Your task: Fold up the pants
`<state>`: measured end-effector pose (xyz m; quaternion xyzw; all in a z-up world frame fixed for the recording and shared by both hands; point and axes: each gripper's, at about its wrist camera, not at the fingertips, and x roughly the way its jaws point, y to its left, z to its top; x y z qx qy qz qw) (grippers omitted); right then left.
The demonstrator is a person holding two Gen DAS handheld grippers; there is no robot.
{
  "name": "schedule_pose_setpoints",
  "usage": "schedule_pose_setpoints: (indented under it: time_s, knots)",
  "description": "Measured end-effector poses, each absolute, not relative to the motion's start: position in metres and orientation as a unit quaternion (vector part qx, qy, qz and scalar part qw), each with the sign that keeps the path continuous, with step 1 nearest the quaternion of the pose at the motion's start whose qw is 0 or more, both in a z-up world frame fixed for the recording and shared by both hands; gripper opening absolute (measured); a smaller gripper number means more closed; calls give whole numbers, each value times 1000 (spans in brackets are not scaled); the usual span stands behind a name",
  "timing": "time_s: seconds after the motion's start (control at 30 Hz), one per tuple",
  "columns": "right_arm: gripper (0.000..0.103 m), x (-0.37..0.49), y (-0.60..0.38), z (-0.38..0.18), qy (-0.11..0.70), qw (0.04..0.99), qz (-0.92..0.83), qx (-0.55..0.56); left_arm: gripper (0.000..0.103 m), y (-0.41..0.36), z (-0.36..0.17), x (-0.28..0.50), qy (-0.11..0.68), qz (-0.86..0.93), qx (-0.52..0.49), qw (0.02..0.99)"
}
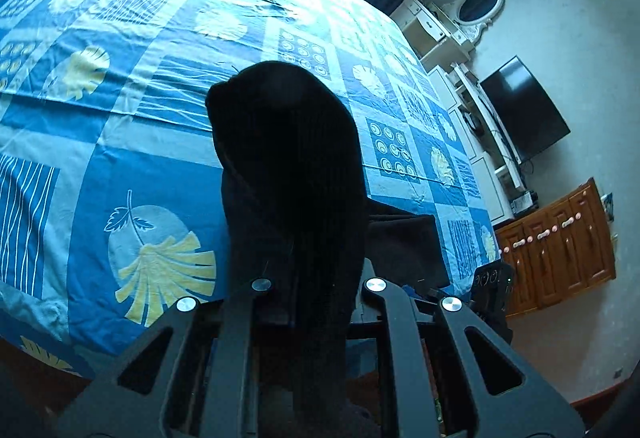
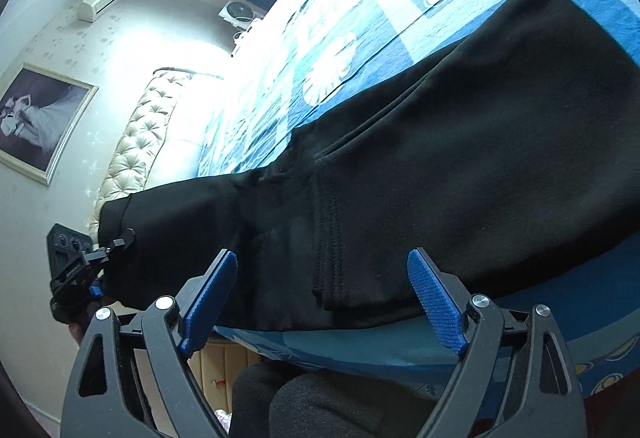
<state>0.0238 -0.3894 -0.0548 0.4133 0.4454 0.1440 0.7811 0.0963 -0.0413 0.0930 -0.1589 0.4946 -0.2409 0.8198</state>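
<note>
Left gripper (image 2: pixel 120 242) pinches black pants (image 2: pixel 400 178) end lifted off bed (image 1: pixel 100 166) near edge, right gripper (image 2: pixel 324 302) spread, empty; thin grip risks fabric slipping, fold collapsing.

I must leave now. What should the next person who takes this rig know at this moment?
Left tool: shut on one end of the black pants, lifted off the bed.
Right tool: open, holding nothing, its pads at the pants' near edge.
Pants: the rest lies stretched along the near edge of the bed.
Done: one end picked up.
Left: probably grip the near edge with the right tool, carry the lifted end over, finish the fold.
</note>
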Motion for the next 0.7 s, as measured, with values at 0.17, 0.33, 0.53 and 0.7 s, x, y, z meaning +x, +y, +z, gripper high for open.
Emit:
schedule_pose_setpoints:
  time_s: [0.17,0.33,0.53,0.7]
  knots:
    - [86,13,-411,-43,431,808,115,385,14,-108,92,86,487,-221,-72,842]
    - [86,-2,-443,-42,409,809,99,410,14,-169,74,78,481,-199,7,854]
    - [87,-18,-479,-52,390,807,75,438,14,-228,45,70,482,-173,79,855]
    - [87,-28,-503,-66,383,796,59,464,14,-265,20,69,490,-154,115,850]
